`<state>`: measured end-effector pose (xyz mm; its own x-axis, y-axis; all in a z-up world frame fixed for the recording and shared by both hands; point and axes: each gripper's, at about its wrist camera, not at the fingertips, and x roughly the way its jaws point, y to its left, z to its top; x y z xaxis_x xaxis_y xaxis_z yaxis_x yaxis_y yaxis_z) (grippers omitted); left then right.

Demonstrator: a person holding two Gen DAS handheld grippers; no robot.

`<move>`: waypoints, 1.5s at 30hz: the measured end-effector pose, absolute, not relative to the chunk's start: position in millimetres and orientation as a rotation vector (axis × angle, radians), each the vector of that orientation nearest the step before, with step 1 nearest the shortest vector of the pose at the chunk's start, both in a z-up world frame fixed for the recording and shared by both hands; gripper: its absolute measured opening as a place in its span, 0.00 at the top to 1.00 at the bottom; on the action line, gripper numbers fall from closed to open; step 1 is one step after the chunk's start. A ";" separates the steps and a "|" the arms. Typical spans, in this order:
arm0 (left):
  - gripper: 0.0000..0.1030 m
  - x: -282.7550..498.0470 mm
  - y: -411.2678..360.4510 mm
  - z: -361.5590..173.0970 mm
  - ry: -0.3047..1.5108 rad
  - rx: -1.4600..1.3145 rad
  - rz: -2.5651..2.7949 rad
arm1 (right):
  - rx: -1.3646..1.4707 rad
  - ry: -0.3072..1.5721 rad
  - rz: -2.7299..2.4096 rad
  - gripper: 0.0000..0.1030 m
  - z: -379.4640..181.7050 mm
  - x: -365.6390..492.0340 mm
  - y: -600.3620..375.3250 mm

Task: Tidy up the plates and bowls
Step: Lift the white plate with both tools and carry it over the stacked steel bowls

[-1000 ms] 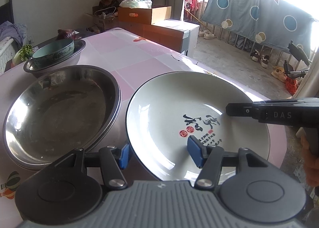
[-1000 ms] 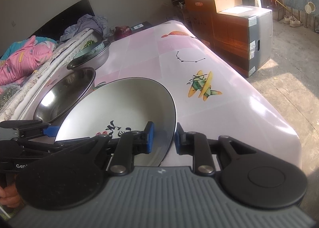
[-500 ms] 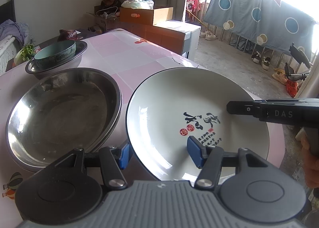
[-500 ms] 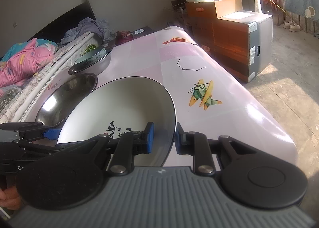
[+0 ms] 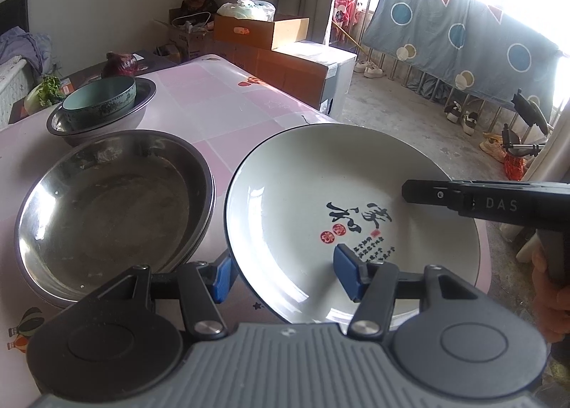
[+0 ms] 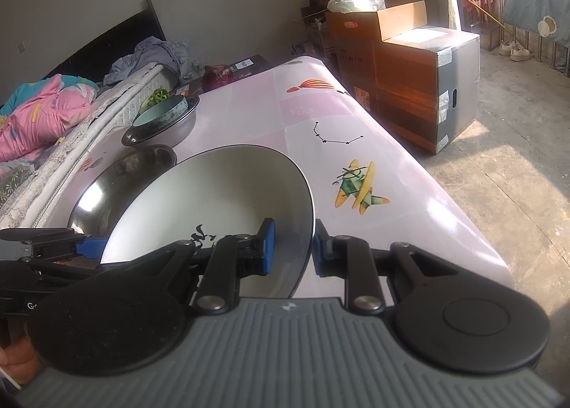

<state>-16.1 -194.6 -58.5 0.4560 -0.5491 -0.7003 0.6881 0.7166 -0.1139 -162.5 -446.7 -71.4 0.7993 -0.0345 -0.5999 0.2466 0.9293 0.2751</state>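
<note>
A white plate [image 5: 306,194] with a dark rim and black calligraphy hangs tilted over the near right part of the pink table [image 5: 228,94]. My right gripper [image 6: 294,249] is shut on its rim, one pad inside and one outside; its upper finger [image 5: 445,196] lies across the plate. My left gripper [image 5: 285,278] straddles the plate's near left rim with the pads well apart, the right one not touching the rim. Left of it lies a wide steel plate [image 5: 107,208]. Farther back a green bowl [image 5: 103,101] sits in a steel bowl [image 5: 144,105].
The table's right edge [image 6: 445,201] drops to a concrete floor. Cardboard boxes [image 6: 420,73] stand past the far corner. A bed with pink bedding [image 6: 39,115] runs along the left side. A red bag [image 5: 119,64] and greens [image 5: 48,89] lie behind the bowls.
The white plate has risen a little off the table in the right gripper's hold, its far rim higher. Both grippers keep their places on its rim.
</note>
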 end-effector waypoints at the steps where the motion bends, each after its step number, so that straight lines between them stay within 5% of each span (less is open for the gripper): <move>1: 0.43 -16.3 -193.6 -56.7 0.781 0.194 -0.768 | 0.354 0.626 -0.154 0.79 -69.2 -162.8 -446.0; 18: 0.43 13.0 -141.0 -28.5 0.725 0.116 -0.648 | 0.324 0.591 -0.057 0.79 -34.7 -110.5 -403.8; 45: 0.42 88.3 -64.1 -51.4 0.833 0.091 -0.496 | 0.355 0.768 0.028 0.79 -67.9 -3.9 -312.7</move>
